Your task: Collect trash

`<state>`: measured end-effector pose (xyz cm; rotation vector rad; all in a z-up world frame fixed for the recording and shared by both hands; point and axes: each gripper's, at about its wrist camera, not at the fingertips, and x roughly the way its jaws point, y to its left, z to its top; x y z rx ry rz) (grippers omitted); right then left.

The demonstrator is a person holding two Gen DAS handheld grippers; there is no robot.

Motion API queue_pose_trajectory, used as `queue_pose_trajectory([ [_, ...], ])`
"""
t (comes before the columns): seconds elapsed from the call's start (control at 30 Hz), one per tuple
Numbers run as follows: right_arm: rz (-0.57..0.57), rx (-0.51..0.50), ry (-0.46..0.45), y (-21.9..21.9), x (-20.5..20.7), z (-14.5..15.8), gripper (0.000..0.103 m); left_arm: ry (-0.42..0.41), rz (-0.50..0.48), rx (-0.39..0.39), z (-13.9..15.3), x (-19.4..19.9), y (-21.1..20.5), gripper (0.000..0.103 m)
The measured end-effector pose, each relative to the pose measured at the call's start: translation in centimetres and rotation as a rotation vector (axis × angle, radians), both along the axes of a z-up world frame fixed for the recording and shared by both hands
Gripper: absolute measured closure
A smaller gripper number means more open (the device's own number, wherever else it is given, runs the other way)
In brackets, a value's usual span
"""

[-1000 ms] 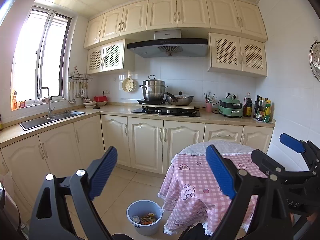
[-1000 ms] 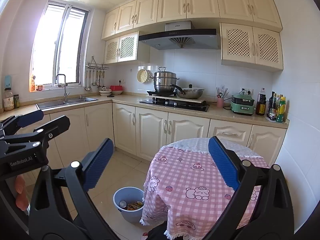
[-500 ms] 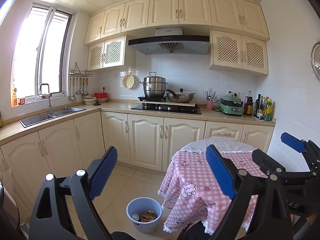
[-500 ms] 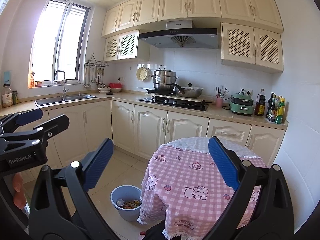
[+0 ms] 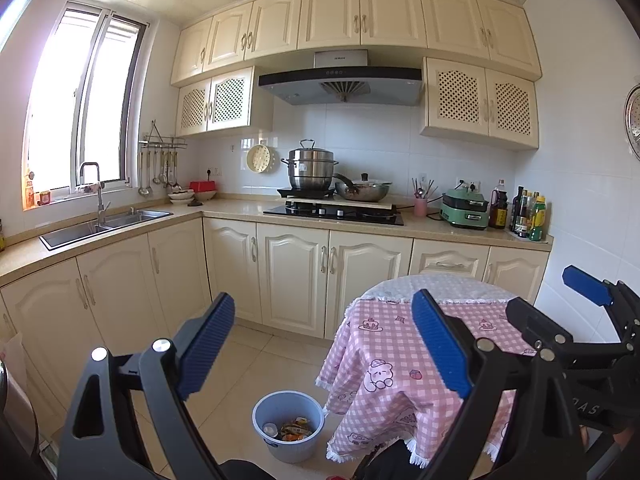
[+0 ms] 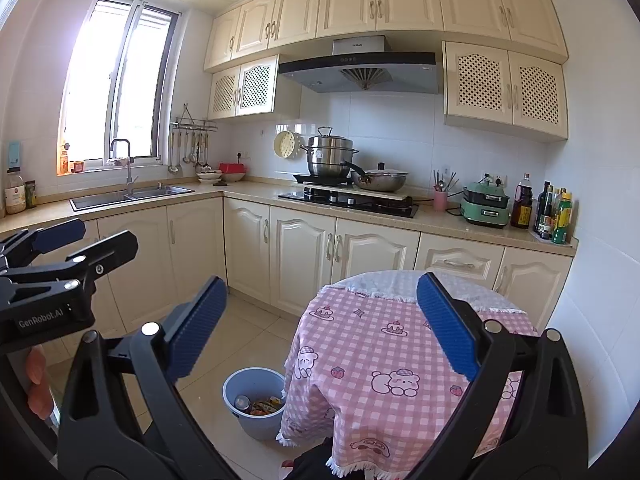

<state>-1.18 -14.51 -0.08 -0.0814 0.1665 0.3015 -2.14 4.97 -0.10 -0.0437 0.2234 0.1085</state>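
Currently, view differences: right wrist view shows fingers of a hand (image 6: 38, 384) at lower left, wrapped behind the left gripper's black body marked "GenRobot.AI"; left wrist view shows no such hand clearly.
Left-view extra: a round metal strainer (image 5: 633, 120) on the wall at the right edge; not in the right wrist view.
Right-view extra: a jar (image 6: 15, 197) on the counter at far left.
Left gripper (image 5: 324, 344): blue-padded fingers spread wide, nothing between them, touching nothing.
Right gripper (image 6: 320, 322): likewise wide apart, empty, in the air.
Cross-sighting: each gripper appears side-on in the other's frame, right gripper (image 5: 576, 320) at right edge, left gripper (image 6: 60, 264) at left edge.
Trash bin (image 5: 288, 424): blue bucket on the floor tiles, lower centre, just beside the table's hanging cloth; wrappers and a can inside.
Table (image 6: 400, 344): round, pink checked cloth, top bare as far as visible.
Background: stove (image 5: 334, 212) with pots, sink (image 5: 104, 224) at left.
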Motion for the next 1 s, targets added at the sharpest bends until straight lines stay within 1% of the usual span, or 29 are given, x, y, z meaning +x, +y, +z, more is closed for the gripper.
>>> queue_pose_trajectory([
  [0.8, 0.032, -0.015, 0.039, 1.1, 1.7, -0.8, 0.009, 0.049, 0.026, -0.025, -1.4, 1.2, 0.1, 0.015],
  [1.0, 0.015, -0.012, 0.058, 0.7, 2.6, -1.4, 0.009, 0.09, 0.028, -0.043, -2.3, 2.4, 0.2, 0.015],
])
